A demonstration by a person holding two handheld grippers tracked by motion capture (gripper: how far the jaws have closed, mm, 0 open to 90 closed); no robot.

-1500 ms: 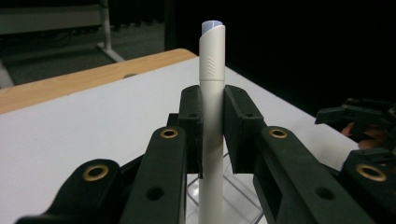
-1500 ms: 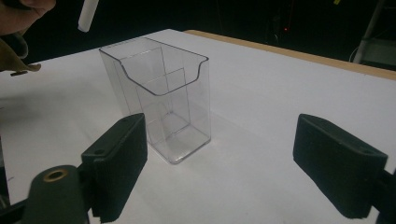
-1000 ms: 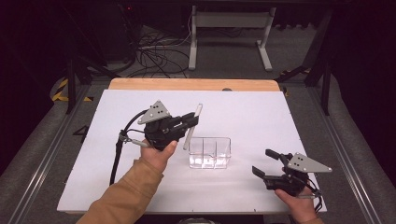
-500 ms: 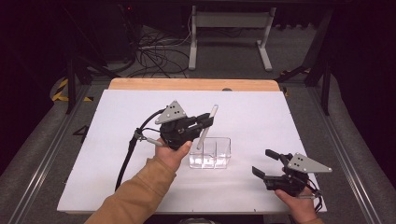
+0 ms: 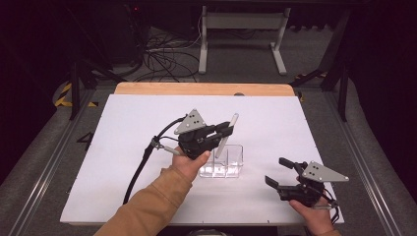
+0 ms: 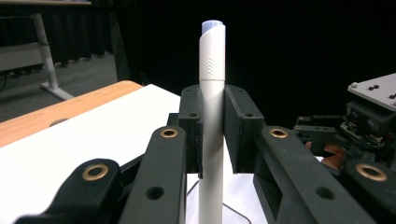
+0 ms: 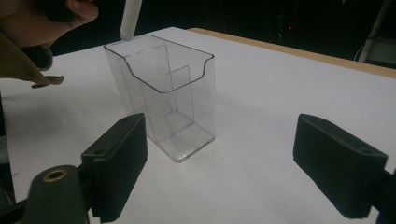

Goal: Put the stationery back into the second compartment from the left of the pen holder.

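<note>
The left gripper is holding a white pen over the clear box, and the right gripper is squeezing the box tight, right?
Not quite. The right gripper is not squeezing the clear box: the right gripper view shows its jaws wide open, apart from the box. The rest holds: the left gripper grips the white pen over the box.

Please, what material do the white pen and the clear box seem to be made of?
The pen looks like matte white plastic: a smooth moulded barrel with small embossed arrows and a pale bluish end. The clear box is probably hard acrylic or a similar glossy plastic: the table shows through its walls, and its edges catch the light.
</note>
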